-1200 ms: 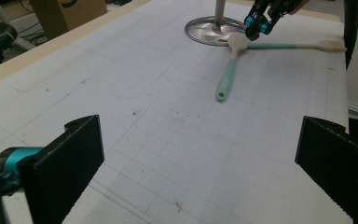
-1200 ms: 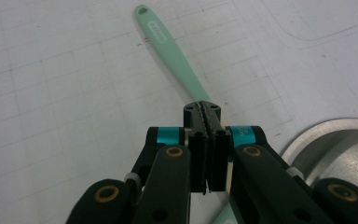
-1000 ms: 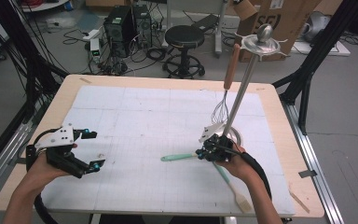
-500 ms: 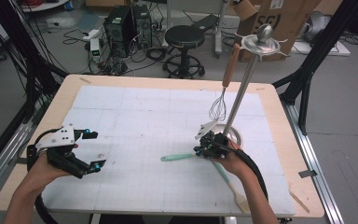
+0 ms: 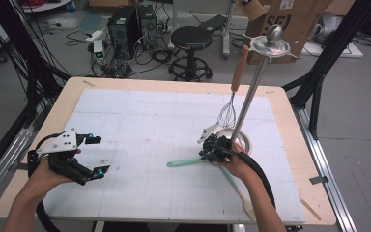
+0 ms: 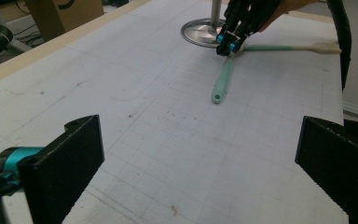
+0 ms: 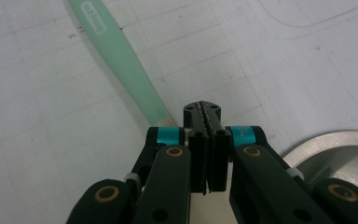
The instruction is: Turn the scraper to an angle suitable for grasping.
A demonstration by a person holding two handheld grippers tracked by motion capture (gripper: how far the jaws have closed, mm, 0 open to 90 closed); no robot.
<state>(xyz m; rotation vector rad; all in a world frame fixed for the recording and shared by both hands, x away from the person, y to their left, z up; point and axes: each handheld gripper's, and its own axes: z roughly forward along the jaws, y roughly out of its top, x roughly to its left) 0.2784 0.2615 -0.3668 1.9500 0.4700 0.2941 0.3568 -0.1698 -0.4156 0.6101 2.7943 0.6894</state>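
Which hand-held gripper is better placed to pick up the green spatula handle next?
Right. The right hand-held gripper hangs just above the green spatula beside the stand base, jaws shut. The left hand-held gripper sits far across the mat, jaws open.

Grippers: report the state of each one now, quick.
Left gripper: open, jaws wide apart, nothing between them.
Right gripper: shut, jaws pressed together beside the green utensil; no grip on it shows.
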